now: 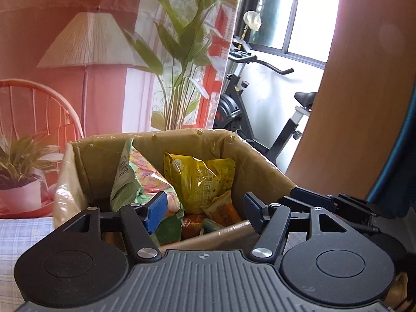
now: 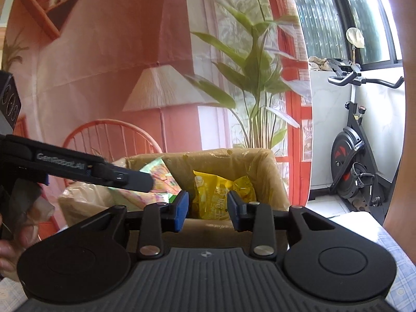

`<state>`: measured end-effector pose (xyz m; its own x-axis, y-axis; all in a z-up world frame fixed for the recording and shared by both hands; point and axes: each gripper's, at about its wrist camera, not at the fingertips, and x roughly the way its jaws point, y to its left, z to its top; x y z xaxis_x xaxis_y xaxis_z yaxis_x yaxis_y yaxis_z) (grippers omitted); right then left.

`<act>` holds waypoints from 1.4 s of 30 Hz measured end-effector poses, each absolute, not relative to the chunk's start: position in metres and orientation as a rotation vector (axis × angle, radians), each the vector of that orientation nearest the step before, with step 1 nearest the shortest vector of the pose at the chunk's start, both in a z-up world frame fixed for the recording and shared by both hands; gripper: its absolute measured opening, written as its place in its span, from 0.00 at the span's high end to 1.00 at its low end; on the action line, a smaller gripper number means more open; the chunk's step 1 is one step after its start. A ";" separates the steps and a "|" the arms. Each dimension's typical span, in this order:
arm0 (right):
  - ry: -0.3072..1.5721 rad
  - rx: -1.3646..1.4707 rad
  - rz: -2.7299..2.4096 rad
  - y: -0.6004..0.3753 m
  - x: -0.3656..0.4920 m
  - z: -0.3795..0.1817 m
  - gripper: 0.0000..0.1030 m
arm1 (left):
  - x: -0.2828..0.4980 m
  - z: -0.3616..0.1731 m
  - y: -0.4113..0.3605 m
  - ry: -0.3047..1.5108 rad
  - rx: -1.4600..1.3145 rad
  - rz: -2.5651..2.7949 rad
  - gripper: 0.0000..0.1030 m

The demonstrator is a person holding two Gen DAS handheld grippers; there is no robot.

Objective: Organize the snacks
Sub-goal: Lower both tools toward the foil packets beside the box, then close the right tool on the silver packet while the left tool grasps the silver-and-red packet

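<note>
A cardboard box (image 1: 85,166) lined with clear plastic holds snacks. Inside stand a green and pink bag (image 1: 135,179) at the left and a yellow bag (image 1: 200,179) in the middle, with small orange packets (image 1: 223,212) lower down. My left gripper (image 1: 204,212) is open and empty, just above the box's near edge. My right gripper (image 2: 208,212) is open and empty in front of the same box (image 2: 262,171), level with the yellow bag (image 2: 215,192). The left gripper's finger (image 2: 124,178) reaches over the box from the left in the right wrist view.
A checked blue cloth (image 1: 23,234) covers the table. A printed backdrop with a lamp and plants (image 1: 176,52) hangs behind the box. An exercise bike (image 1: 260,104) stands at the right by a window. A wooden panel (image 1: 351,91) rises at the right.
</note>
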<state>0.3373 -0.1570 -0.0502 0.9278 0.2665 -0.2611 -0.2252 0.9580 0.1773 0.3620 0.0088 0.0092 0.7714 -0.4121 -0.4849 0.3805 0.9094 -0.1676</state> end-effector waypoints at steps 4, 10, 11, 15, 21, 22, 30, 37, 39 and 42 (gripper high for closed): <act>0.278 0.239 0.245 -0.170 0.311 -0.049 0.64 | 0.334 0.016 0.031 0.525 -0.101 -0.464 0.35; 0.322 0.260 0.242 -0.168 0.272 -0.072 0.63 | 0.299 0.000 0.059 0.523 -0.088 -0.433 0.35; 0.341 0.263 0.240 -0.167 0.268 -0.079 0.63 | 0.295 -0.007 0.062 0.534 -0.087 -0.428 0.35; 0.444 0.269 0.229 -0.159 0.256 -0.115 0.63 | 0.286 -0.039 0.066 0.598 -0.067 -0.396 0.35; 0.573 0.202 0.263 -0.142 0.244 -0.153 0.63 | 0.279 -0.079 0.070 0.671 -0.078 -0.379 0.35; 0.590 0.198 0.268 -0.142 0.244 -0.157 0.63 | 0.277 -0.084 0.070 0.679 -0.074 -0.376 0.35; 0.700 0.085 0.288 -0.130 0.235 -0.181 0.59 | 0.269 -0.110 0.072 0.727 -0.096 -0.378 0.35; 0.747 0.083 0.296 -0.121 0.239 -0.195 0.54 | 0.267 -0.121 0.070 0.756 -0.073 -0.366 0.35; 0.757 0.081 0.300 -0.118 0.244 -0.195 0.50 | 0.268 -0.122 0.072 0.758 -0.091 -0.364 0.35; 0.782 0.098 0.291 -0.112 0.255 -0.198 0.40 | 0.266 -0.124 0.074 0.760 -0.101 -0.357 0.35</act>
<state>0.2545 -0.1119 -0.1976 0.6717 0.2939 -0.6800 -0.2217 0.9556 0.1939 0.2657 0.0743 -0.1238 0.6682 -0.3524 -0.6552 0.2798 0.9351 -0.2176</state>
